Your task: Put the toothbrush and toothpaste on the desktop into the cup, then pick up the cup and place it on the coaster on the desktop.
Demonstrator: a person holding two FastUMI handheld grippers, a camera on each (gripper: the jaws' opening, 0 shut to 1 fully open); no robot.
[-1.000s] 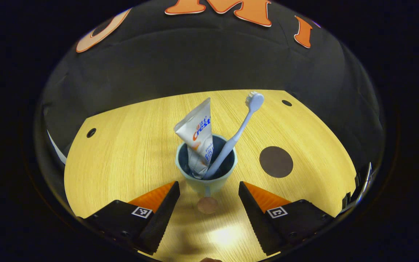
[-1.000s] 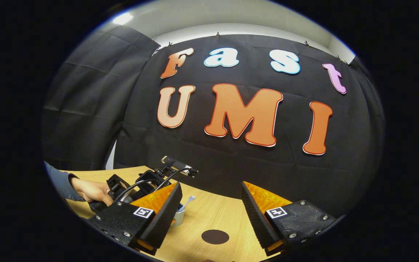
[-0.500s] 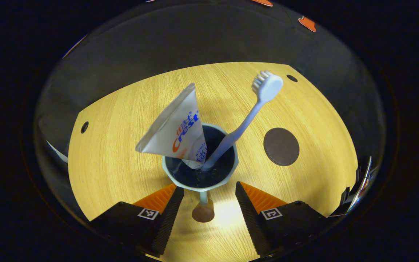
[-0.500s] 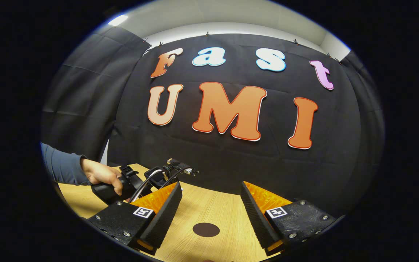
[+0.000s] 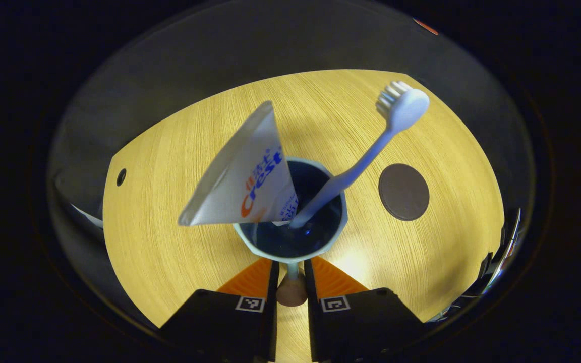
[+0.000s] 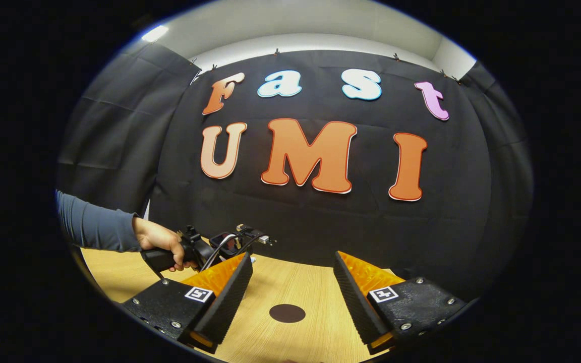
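Surface carries the coaster, ahead-right of the left gripper. The rigid mug, top-heavy with toothpaste tube and toothbrush, is clamped by its handle. Right gripper is agape, idle.

Cup: pale blue-green, dark inside, stood upright on the desk, w/ a thin handle ending in a brown knob toward the camera. Toothpaste, a white tube, sat cap-down in it, crimped end leaning up-left. Toothbrush, pale blue, stood handle-down, head tilted up-right. Coaster: dark round disc lying flat on the desk, near the cup's right, not touching.
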